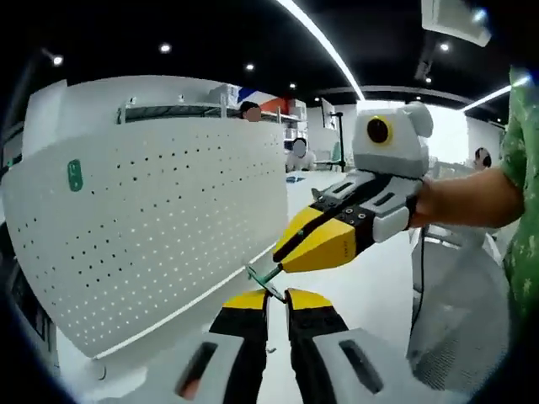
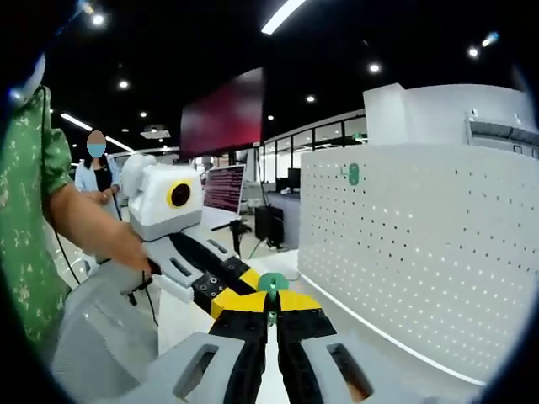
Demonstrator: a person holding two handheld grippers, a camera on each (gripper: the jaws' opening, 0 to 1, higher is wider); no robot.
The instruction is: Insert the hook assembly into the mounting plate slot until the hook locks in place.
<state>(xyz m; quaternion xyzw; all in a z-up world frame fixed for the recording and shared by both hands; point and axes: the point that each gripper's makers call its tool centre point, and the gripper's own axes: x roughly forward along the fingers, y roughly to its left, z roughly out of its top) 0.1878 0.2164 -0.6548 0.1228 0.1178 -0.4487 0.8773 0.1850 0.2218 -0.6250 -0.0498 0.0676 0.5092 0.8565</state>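
A small hook assembly point(image 1: 267, 276), green plastic with a metal wire, sits between the two grippers. My right gripper point(image 1: 283, 263) comes in from the right with its yellow jaws shut on the green end. My left gripper point(image 1: 278, 295) rises from below, jaws nearly together around the wire end. In the right gripper view the green piece point(image 2: 272, 284) sticks up between my right gripper point(image 2: 271, 303) tips, and the left gripper point(image 2: 247, 281) meets it from the left. The white perforated mounting plate point(image 1: 152, 227) stands upright to the left, apart from the hook; it also shows as plate point(image 2: 421, 252).
A green hook point(image 1: 75, 175) hangs high on the plate, also seen as hook point(image 2: 354, 174). The white tabletop point(image 1: 370, 286) runs under the grippers. A person's sleeve point(image 2: 29, 210) and forearm hold the left gripper. People stand in the background.
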